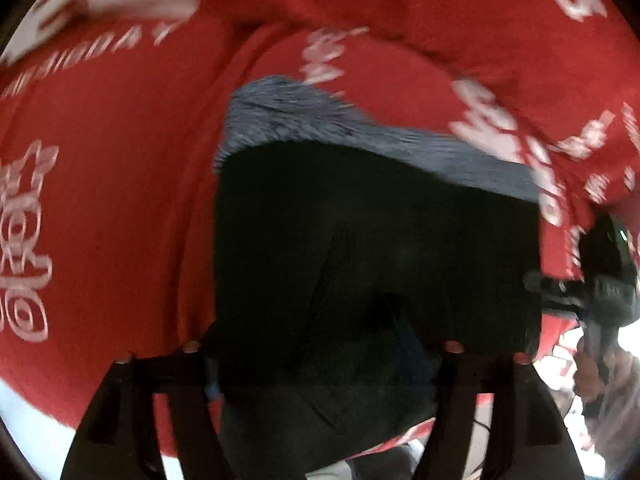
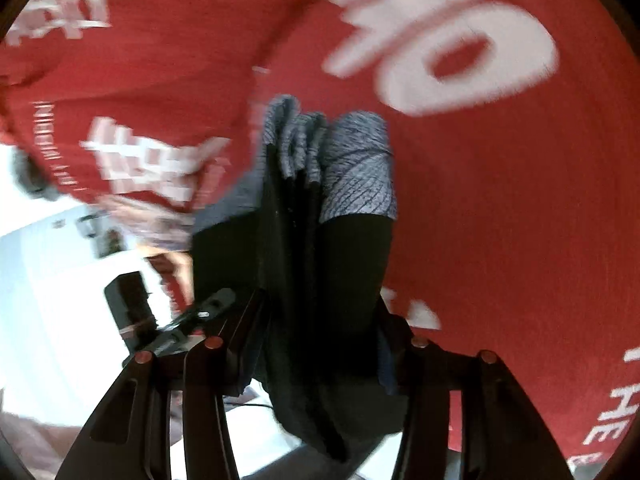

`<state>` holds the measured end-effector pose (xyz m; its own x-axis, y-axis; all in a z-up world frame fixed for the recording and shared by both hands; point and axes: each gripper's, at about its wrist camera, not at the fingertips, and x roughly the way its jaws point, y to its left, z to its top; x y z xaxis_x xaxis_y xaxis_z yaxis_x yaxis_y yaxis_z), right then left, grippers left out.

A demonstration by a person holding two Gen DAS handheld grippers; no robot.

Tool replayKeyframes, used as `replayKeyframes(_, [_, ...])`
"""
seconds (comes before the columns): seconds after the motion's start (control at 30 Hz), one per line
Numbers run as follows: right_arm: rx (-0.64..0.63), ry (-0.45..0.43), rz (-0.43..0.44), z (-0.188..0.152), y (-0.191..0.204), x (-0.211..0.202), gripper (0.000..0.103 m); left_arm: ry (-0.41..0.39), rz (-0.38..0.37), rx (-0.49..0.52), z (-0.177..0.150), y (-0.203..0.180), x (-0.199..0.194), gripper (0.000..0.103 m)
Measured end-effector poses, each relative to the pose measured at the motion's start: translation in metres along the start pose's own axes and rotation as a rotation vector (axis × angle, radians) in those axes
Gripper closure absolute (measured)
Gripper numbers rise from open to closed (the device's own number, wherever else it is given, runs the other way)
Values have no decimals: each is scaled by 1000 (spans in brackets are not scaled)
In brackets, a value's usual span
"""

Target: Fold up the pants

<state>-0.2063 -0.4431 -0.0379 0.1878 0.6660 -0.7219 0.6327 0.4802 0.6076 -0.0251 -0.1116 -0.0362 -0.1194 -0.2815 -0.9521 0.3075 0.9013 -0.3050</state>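
Observation:
The pants [image 1: 372, 248] are black with a grey heathered waistband [image 1: 360, 128]. In the left wrist view they hang spread wide in front of the red cloth, and my left gripper [image 1: 324, 352] is shut on their near edge. In the right wrist view the pants [image 2: 320, 280] are bunched in vertical folds with the grey band [image 2: 352, 168] at the far end, and my right gripper [image 2: 316, 344] is shut on them. My right gripper also shows at the right edge of the left wrist view [image 1: 592, 288]. Both views are blurred.
A red cloth with white lettering [image 1: 120, 200] covers the surface beneath and fills most of both views [image 2: 500, 200]. A white area with a dark device [image 2: 128, 300] lies at the left in the right wrist view.

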Motion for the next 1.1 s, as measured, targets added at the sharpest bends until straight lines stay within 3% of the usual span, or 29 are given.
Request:
replayKeyframes(0.1, [-9, -31, -58, -3, 3, -8, 34, -64, 56, -15, -3, 13, -15, 24])
replayKeyframes(0.23, [-12, -104, -128, -6, 6, -39, 34, -127, 134, 12, -3, 21, -46, 24])
replayKeyframes(0.27, [-18, -118, -150, -6, 9, -46, 35, -138, 143, 22, -3, 21, -52, 24])
replayKeyframes(0.4, [-112, -164, -191, -11, 39, -60, 70, -171, 163, 56, -2, -1, -62, 24])
replayKeyframes(0.47, [-180, -167, -203, -15, 72, -49, 75, -185, 175, 83, -6, -11, -65, 24])
replayKeyframes(0.63, [-334, -137, -276, -33, 111, -21, 75, -187, 202, 146, -13, -50, -53, 24])
replayKeyframes(0.8, [-370, -66, -415, -45, 92, 10, 75, -140, 233, 117, -18, -60, -40, 24])
replayKeyframes(0.9, [-353, -79, -377, -50, 86, 2, 75, -138, 275, 124, -21, -67, -37, 23])
replayKeyframes(1.1, [-285, -66, -381, -48, 58, -23, 70, -102, 338, 129, -28, -86, -27, 23])
